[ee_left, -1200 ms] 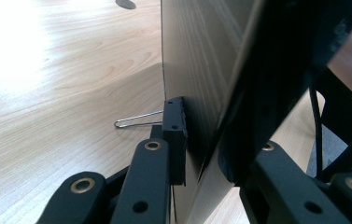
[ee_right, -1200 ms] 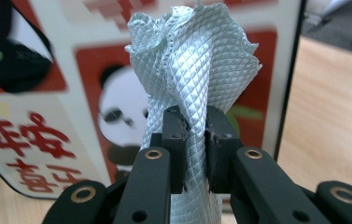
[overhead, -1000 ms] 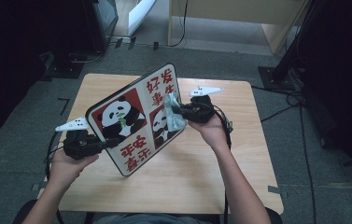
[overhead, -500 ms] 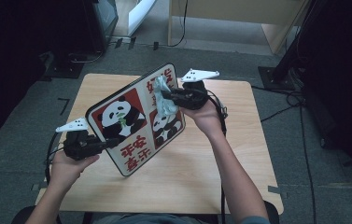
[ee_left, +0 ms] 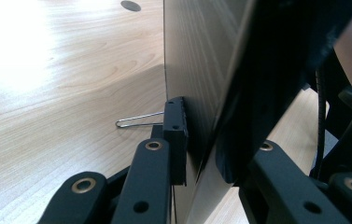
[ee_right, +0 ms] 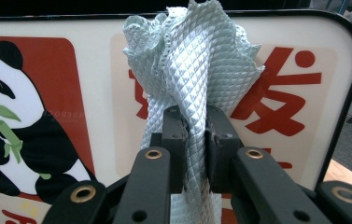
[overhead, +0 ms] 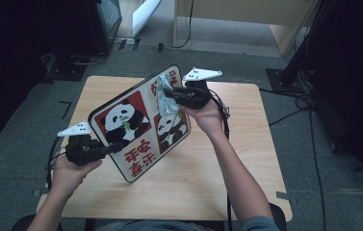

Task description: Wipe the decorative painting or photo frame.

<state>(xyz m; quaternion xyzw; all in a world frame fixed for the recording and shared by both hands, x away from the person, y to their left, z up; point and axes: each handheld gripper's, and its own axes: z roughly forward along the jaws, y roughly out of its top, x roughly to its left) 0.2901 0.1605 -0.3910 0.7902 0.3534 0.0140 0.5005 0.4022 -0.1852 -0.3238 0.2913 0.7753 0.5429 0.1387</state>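
Observation:
A white board (overhead: 140, 125) printed with pandas and red characters is held tilted above the wooden table (overhead: 246, 144). My left gripper (overhead: 114, 148) is shut on its lower left edge; in the left gripper view the jaws clamp the thin board (ee_left: 201, 70) edge-on. My right gripper (overhead: 169, 94) is shut on a pale green quilted cloth (overhead: 166, 98) and presses it against the board's upper right part. In the right gripper view the cloth (ee_right: 187, 60) bunches between the pads (ee_right: 173, 135) in front of the red characters of the board (ee_right: 304, 135).
A bent metal wire clip (ee_left: 136, 121) lies on the tabletop behind the board. Cables (overhead: 294, 101) trail off the table's right side onto the grey floor. A wooden cabinet (overhead: 246, 19) stands beyond the table.
My right gripper has carried the cloth up along the board toward its top right corner. The left gripper and the board have stayed where they were.

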